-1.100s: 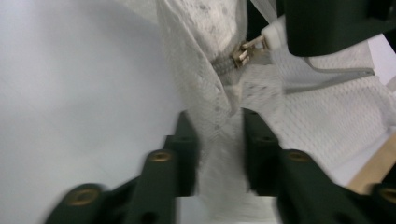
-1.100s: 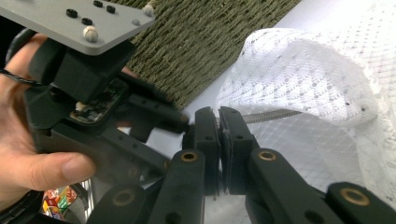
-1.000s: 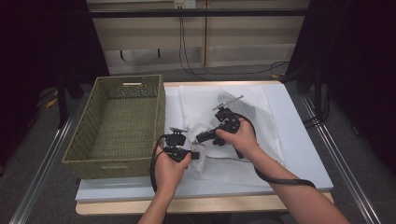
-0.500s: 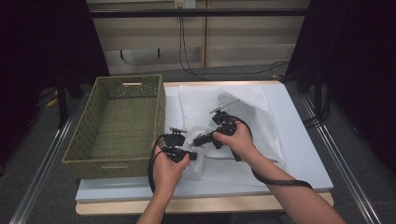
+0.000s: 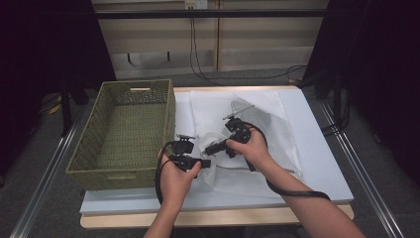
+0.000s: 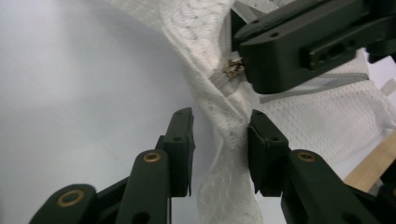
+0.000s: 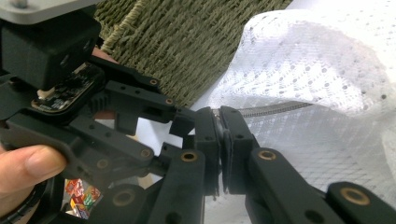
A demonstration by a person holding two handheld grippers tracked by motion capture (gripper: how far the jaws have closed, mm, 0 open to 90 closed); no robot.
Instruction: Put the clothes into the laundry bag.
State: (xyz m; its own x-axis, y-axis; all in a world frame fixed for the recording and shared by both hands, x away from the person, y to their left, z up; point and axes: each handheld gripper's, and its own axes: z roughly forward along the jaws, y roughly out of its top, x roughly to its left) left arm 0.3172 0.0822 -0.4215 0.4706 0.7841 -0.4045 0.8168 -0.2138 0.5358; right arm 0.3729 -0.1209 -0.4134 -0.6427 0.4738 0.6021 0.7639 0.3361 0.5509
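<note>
**Zipper pull pinched, mesh bag loosened at the near edge**

A white mesh laundry bag (image 5: pixel 257 134) is spread over the white table top (image 5: pixel 322 163), just right of the olive woven basket (image 5: pixel 124 134). Its bunched zipper end (image 6: pixel 224 116) is lifted between the two tools. The right gripper (image 7: pixel 219 130) is seen pressed together on the small brass zipper pull (image 6: pixel 233 67), with the metal zipper line (image 7: pixel 275 109) running off from its pads. The left gripper (image 6: pixel 219 140) is held just below that spot; its jaws have just been opening, and the twisted fabric is still set between them, brushed by the right-hand pad while a gap is left at the other. No writing can be read on the bag or basket; a colourful printed scrap (image 7: pixel 81 196) is glimpsed beneath the left gripper's body, its lettering too small to be made out.
</note>
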